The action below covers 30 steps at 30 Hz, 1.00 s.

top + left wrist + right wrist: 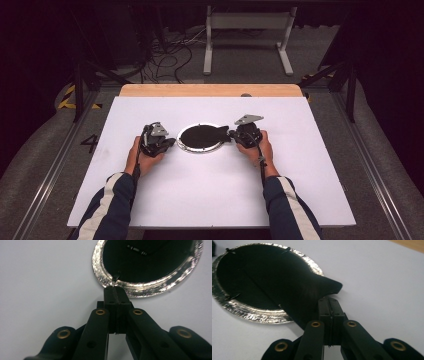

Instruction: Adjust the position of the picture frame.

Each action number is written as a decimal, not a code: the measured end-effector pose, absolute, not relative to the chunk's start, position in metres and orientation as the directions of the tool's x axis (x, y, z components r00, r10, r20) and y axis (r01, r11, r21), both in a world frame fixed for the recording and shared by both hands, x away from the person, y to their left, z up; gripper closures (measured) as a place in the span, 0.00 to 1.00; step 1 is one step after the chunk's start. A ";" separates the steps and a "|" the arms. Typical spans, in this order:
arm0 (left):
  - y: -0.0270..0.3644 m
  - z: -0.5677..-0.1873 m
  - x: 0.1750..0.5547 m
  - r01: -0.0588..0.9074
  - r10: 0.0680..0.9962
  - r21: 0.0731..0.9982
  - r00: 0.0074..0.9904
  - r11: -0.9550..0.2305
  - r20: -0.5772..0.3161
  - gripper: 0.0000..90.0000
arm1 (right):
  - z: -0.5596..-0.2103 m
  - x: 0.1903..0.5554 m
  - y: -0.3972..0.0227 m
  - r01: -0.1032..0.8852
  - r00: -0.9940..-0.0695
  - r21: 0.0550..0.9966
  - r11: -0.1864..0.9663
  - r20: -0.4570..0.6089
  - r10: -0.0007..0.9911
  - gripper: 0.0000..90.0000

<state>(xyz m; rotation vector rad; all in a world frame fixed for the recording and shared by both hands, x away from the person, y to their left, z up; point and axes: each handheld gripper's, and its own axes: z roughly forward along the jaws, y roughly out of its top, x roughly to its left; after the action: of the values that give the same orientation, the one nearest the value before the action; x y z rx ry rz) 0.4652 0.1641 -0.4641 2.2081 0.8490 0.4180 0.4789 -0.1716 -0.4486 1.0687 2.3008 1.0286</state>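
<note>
At frame centre, my left gripper (169, 143) pinches the foil rim of the round tray (186, 145); my right gripper (231, 134) is clamped on its black liner (200, 135), lifting one edge.

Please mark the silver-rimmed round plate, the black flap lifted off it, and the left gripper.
Silver-rimmed plate (200, 149): high view, on its front rim.
Black flap (312, 290): right gripper view, on its raised middle.
Left gripper (115, 291): left gripper view, at the closed tips beside the rim.
</note>
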 end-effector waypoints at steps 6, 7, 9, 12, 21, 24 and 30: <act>0.164 -0.463 0.476 0.487 0.685 0.719 0.728 -0.495 -0.022 0.99 | -0.454 0.481 -0.169 0.493 -0.653 0.719 0.490 -0.067 0.755 1.00; 0.161 -0.463 0.476 0.477 0.680 0.717 0.733 -0.508 -0.006 0.99 | -0.454 0.480 -0.169 0.491 -0.658 0.719 0.493 -0.066 0.751 1.00; 0.161 -0.463 0.477 0.476 0.677 0.719 0.736 -0.506 -0.010 1.00 | -0.453 0.479 -0.169 0.485 -0.679 0.713 0.506 -0.058 0.732 1.00; 0.167 -0.466 0.479 0.492 0.673 0.734 0.737 -0.468 -0.065 1.00 | -0.453 0.477 -0.168 0.471 -0.709 0.707 0.527 -0.051 0.703 1.00; 0.167 -0.466 0.479 0.484 0.655 0.734 0.752 -0.476 -0.071 1.00 | -0.455 0.453 -0.176 0.463 -0.738 0.724 0.512 -0.006 0.675 1.00; 0.166 -0.466 0.477 0.490 0.653 0.733 0.753 -0.472 -0.083 1.00 | -0.455 0.442 -0.175 0.432 -0.748 0.733 0.526 -0.035 0.663 1.00; 0.162 -0.465 0.474 0.490 0.644 0.730 0.760 -0.477 -0.089 1.00 | -0.455 0.419 -0.174 0.385 -0.773 0.757 0.528 -0.048 0.633 1.00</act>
<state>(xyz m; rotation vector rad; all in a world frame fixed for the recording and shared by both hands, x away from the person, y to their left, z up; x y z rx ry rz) 0.4745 0.1617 -0.4654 2.1704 0.8447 0.2529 0.4193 -0.1736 -0.4547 0.8465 2.4534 1.0998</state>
